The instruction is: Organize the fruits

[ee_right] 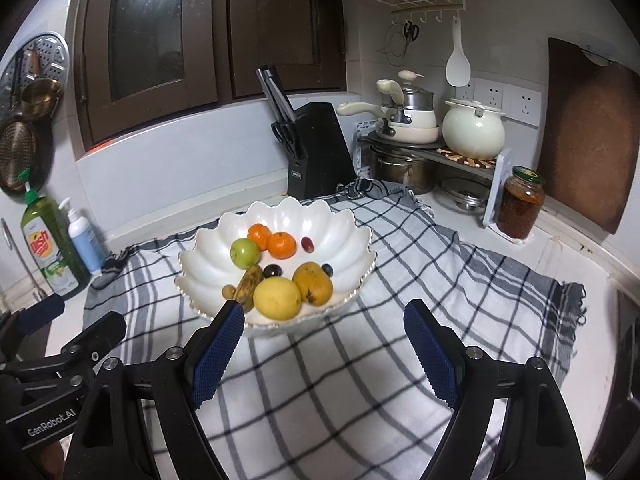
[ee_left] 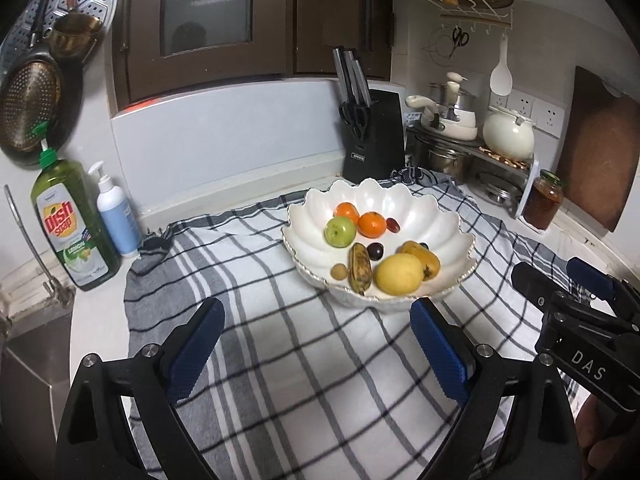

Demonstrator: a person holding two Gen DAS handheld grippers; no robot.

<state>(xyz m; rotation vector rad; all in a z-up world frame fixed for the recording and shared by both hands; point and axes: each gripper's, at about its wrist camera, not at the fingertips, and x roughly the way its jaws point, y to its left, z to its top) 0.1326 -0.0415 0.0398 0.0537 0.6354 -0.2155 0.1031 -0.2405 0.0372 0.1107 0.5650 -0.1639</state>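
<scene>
A white scalloped bowl [ee_left: 400, 196] stands on a checked cloth [ee_left: 300, 380]. In it lie two oranges [ee_left: 372, 224], a green apple [ee_left: 340, 231], a spotted banana [ee_left: 359, 268], a yellow round fruit [ee_left: 399, 274], a mango [ee_left: 422, 258] and a few small grapes [ee_left: 375, 251]. My left gripper [ee_left: 316, 312] hovers open over the cloth, just short of the bowl's near rim, with nothing between its blue pads. My right gripper [ee_right: 324, 312] is open and empty too, in front of the bowl [ee_right: 340, 220] and its yellow fruit [ee_right: 277, 298]. Each gripper shows at the edge of the other's view.
A dish soap bottle [ee_left: 72, 232] and a pump bottle [ee_left: 116, 216] stand at the left by the sink [ee_left: 28, 360]. Behind the bowl is a knife block [ee_left: 372, 136]. A pot rack [ee_left: 468, 148], a jar [ee_left: 542, 204] and a cutting board [ee_left: 600, 160] fill the right corner.
</scene>
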